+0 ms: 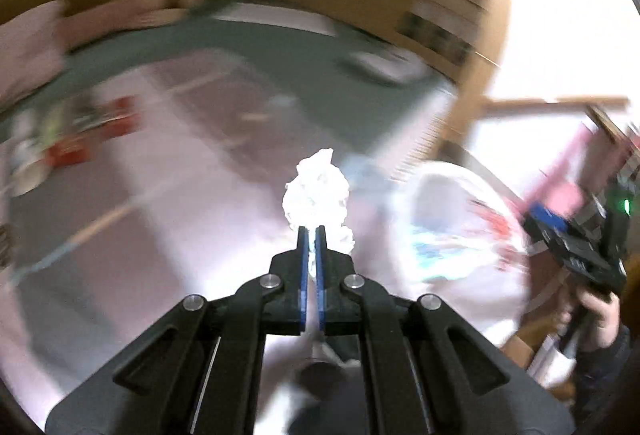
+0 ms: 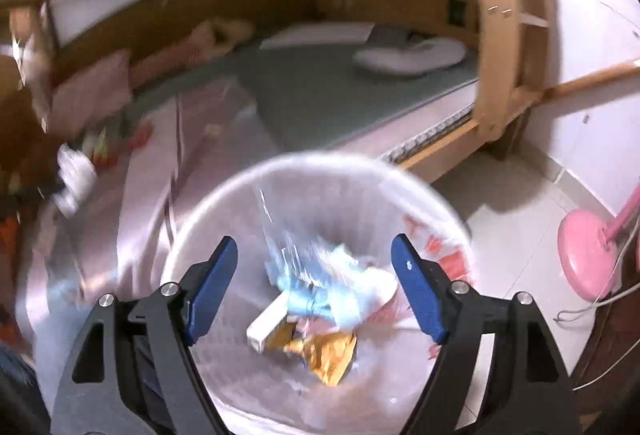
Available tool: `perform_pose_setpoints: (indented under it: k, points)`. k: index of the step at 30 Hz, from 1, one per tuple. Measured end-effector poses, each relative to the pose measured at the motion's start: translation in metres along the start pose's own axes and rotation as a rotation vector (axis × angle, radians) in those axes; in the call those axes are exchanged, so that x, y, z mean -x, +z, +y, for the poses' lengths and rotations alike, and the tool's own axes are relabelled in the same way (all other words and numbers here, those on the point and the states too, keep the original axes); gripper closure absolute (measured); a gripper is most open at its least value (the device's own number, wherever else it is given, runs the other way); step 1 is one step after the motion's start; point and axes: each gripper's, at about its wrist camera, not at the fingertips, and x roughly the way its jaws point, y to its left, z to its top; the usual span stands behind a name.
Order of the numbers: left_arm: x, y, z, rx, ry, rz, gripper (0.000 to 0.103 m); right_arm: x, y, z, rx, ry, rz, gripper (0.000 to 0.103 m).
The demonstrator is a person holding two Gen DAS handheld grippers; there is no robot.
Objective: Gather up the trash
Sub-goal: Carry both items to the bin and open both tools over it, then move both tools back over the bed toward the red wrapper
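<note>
A crumpled white tissue (image 1: 316,191) sits pinched in my left fingers (image 1: 312,231), above the bed (image 1: 280,59). The lined bin (image 2: 420,195) waits right, under my wide-open right fingers (image 2: 316,255). I should carry it fully over the rim before releasing.

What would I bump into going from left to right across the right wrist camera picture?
White crumpled paper → right gripper's left blue fingertip → trash in the lined bin: white box, gold wrapper → right blue fingertip → pink fan base.
</note>
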Motion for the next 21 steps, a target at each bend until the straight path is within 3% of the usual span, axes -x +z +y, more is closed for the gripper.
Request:
perform_pose_setpoints:
  k: [2,3,5,6,7,11,13,19,21]
  points:
    - [-0.020,0.009,-0.048,-0.076,-0.079,0.045,0.099,0.020,0.015,-0.003,-0.051,0.008,-0.093,0.020]
    - [-0.027,0.011,-0.063,-0.103,-0.101,0.061,0.094,0.031,0.023,-0.003,-0.069,0.025,-0.140,0.018]
    - [-0.039,0.014,-0.089,-0.142,-0.138,0.088,0.060,0.042,0.032,-0.002,-0.076,0.046,-0.194,0.017]
    - [-0.041,0.015,-0.094,-0.143,-0.130,0.082,0.025,0.046,0.037,0.000,-0.074,0.057,-0.213,0.016]
    - [-0.038,0.017,-0.093,-0.128,-0.109,0.053,0.014,0.049,0.041,0.005,-0.067,0.070,-0.228,0.016]
    - [-0.022,0.021,-0.058,-0.060,-0.059,0.010,0.011,0.044,0.047,0.028,-0.028,0.110,-0.226,0.016]
    - [-0.011,0.022,-0.030,-0.028,0.007,-0.016,0.010,0.034,0.049,0.050,0.012,0.134,-0.211,0.016]
    - [0.057,-0.002,0.100,0.108,0.330,-0.102,0.007,-0.017,0.055,0.153,0.151,0.278,-0.132,0.016]
    - [0.076,-0.008,0.140,0.167,0.398,-0.111,0.007,-0.027,0.057,0.195,0.203,0.332,-0.122,0.016]
